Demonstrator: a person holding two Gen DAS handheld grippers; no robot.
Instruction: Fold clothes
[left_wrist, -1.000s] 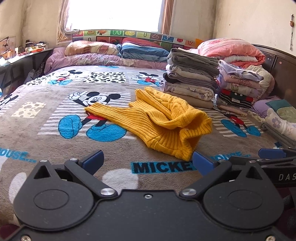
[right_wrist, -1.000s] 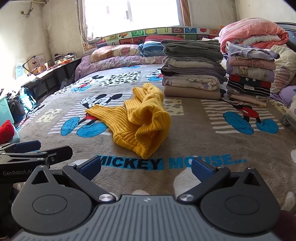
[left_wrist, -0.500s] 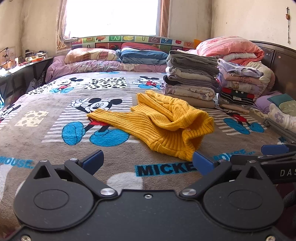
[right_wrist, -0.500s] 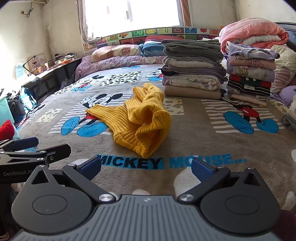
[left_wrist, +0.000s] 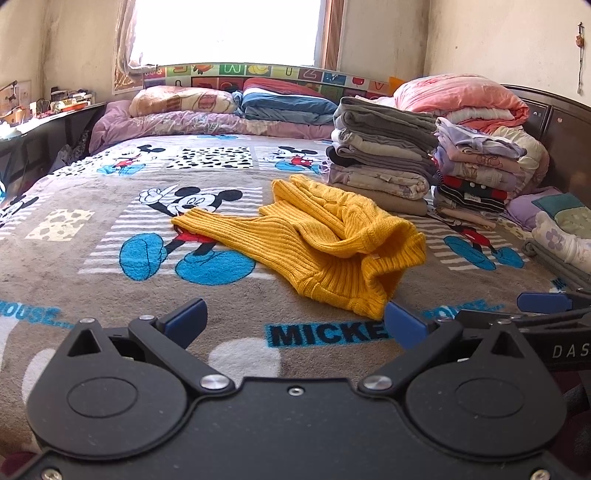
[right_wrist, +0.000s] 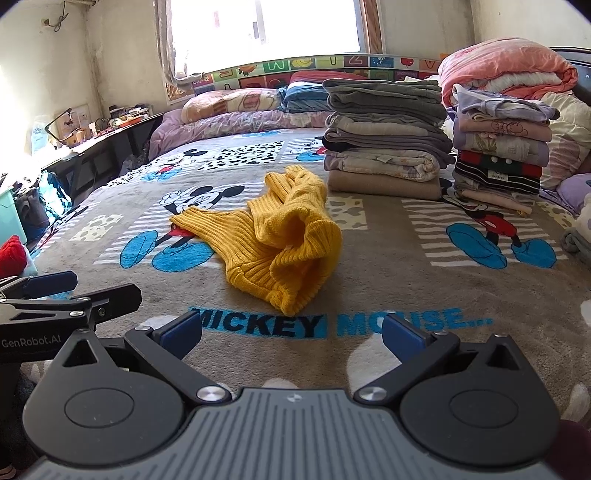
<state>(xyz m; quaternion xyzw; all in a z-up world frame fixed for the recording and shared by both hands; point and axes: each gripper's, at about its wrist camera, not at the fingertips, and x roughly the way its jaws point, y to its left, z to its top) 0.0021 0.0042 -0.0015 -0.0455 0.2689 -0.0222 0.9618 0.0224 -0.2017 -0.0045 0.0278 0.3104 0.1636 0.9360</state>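
Sweater: the yellow sweater (left_wrist: 325, 243) lay crumpled on the bed (left_wrist: 110, 295), on the Mickey blanket, just beyond the "MICKEY" lettering, unfolded.
Long axis: it ran from a ribbed sleeve or hem end at far left (left_wrist: 192, 223) slantwise to the bunched, open ribbed end at near right (left_wrist: 369, 291); a second arm of knit reached back toward the stacks.
Bearing from tongs: it lay ahead of both tongs and apart from them. In the left wrist view the bunched end sat just past the left tongs' (left_wrist: 295, 321) right finger; in the right wrist view the sweater (right_wrist: 280, 240) lay ahead and slightly left of centre of the right tongs (right_wrist: 291, 332).
Nearer hand: judged the left tongs, whose right finger lined up closely with the near corner; the right was a little farther back.
Tongs state: both stood wide apart, holding nothing.
Neighbours: two stacks of folded clothes (left_wrist: 384, 162) stood behind the sweater to the right, near but not touching it.
Change since earlier: in the left view the sweater sat larger and lower than a second before, its corner closer to the finger, so the left tongs had come forward; the right view was all but unchanged, and the sweater had not shifted.
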